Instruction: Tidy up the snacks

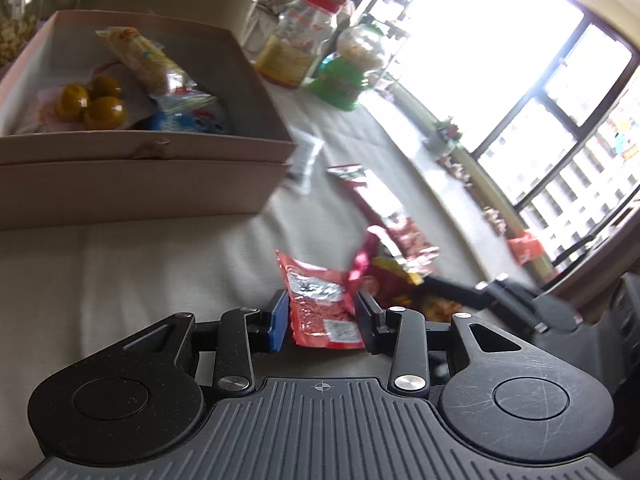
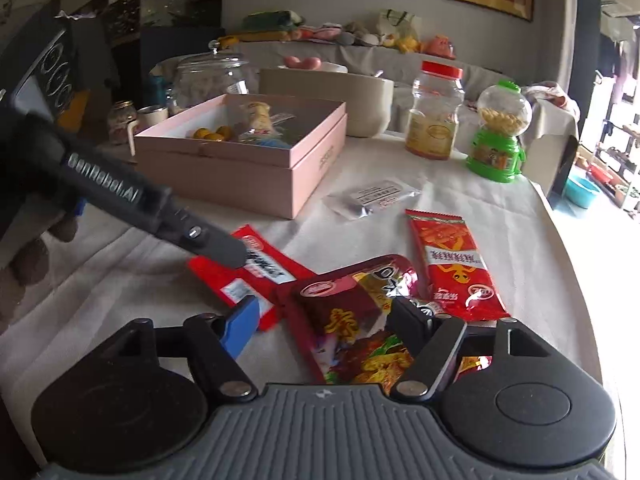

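Observation:
My left gripper (image 1: 320,320) has its jaws on both sides of a flat red snack packet (image 1: 320,304) lying on the cloth; whether they pinch it is unclear. The same packet (image 2: 224,276) shows in the right wrist view under the left gripper's finger (image 2: 216,246). My right gripper (image 2: 324,320) is open around a dark red and gold snack bag (image 2: 352,320). A long red packet (image 2: 452,264) lies to its right. The pink box (image 2: 256,168) behind holds oranges (image 1: 90,104), a yellow packet (image 1: 140,56) and a blue packet (image 1: 192,120).
A clear silver sachet (image 2: 372,196) lies beside the box. A red-lidded jar (image 2: 436,112) and a green candy dispenser (image 2: 500,132) stand at the back right. A glass jar (image 2: 212,76) and a beige tub (image 2: 360,100) stand behind the box. The table edge (image 2: 576,264) curves along the right.

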Available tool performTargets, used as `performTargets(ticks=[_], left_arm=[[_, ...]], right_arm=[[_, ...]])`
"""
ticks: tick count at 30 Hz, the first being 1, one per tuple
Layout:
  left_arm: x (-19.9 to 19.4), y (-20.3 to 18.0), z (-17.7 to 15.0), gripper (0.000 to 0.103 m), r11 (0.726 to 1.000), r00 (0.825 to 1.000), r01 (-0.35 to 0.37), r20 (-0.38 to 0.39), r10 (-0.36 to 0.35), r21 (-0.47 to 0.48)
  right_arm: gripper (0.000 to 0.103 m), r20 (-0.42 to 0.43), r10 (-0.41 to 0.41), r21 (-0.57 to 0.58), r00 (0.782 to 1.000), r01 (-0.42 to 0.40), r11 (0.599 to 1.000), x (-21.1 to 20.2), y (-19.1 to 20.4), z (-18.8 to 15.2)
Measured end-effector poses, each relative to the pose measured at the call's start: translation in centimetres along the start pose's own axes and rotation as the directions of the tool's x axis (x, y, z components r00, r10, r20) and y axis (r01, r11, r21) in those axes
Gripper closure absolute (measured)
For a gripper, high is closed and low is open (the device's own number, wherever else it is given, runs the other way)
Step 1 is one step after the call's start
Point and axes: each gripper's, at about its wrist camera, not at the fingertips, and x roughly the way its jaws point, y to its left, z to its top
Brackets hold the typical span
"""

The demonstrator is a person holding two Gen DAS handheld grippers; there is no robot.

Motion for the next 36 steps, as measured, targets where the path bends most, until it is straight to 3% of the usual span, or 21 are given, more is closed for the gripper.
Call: performTargets(ticks=[3, 10, 13, 17, 21, 27, 32, 36], left_arm=[[0.4, -0.7, 0.3, 0.062, 0.999, 0.999, 0.041, 0.012, -0.041, -0.021], [2.2, -2.3, 1.2, 0.062, 0.999, 1.0, 0.008, 0.015, -0.008, -0.039], [2.5, -1.4, 1.0, 0.067, 0.994, 0.999, 0.042, 0.005, -0.042, -0.099], [1.9, -1.0, 0.5, 0.082, 0.986, 0.995, 0.089, 0.06, -0.081, -0.144], [1.8, -2.0, 0.4, 0.083, 0.978, 0.987, 0.148, 0.084, -0.137, -0.144], [2.8, -3.1, 0.6, 0.086, 0.987, 0.99, 0.114, 0.1, -0.103, -0.116], [3.0, -4.0, 0.5, 0.086, 0.998, 0.993, 0.019, 0.116, -0.013, -0.052], [2.7, -4.9, 0.1, 0.084, 1.0, 0.993, -0.001, 0.122, -0.001, 0.015]], right_arm=[[0.031, 0.0, 0.005, 0.014, 1.0, -0.005, 1.0, -0.3, -0.1, -0.2], [0.031, -0.002, 0.008, 0.063, 1.0, -0.007, 0.998, -1.1, -1.1, -1.1], [0.031, -0.003, -0.004, 0.092, 1.0, 0.004, 0.996, -1.6, -1.7, -1.7], [0.031, -0.006, -0.031, 0.135, 0.999, 0.032, 0.99, -2.1, -2.8, -2.5], [0.031, -0.011, -0.049, 0.181, 0.999, 0.05, 0.982, -2.4, -3.9, -3.2], [0.031, -0.005, -0.078, 0.202, 0.997, 0.077, 0.976, -2.9, -4.5, -3.8], [0.027, -0.003, -0.09, 0.219, 0.996, 0.089, 0.972, -3.2, -5.0, -4.4], [0.025, 0.0, -0.094, 0.234, 0.996, 0.092, 0.968, -3.2, -5.3, -4.7]])
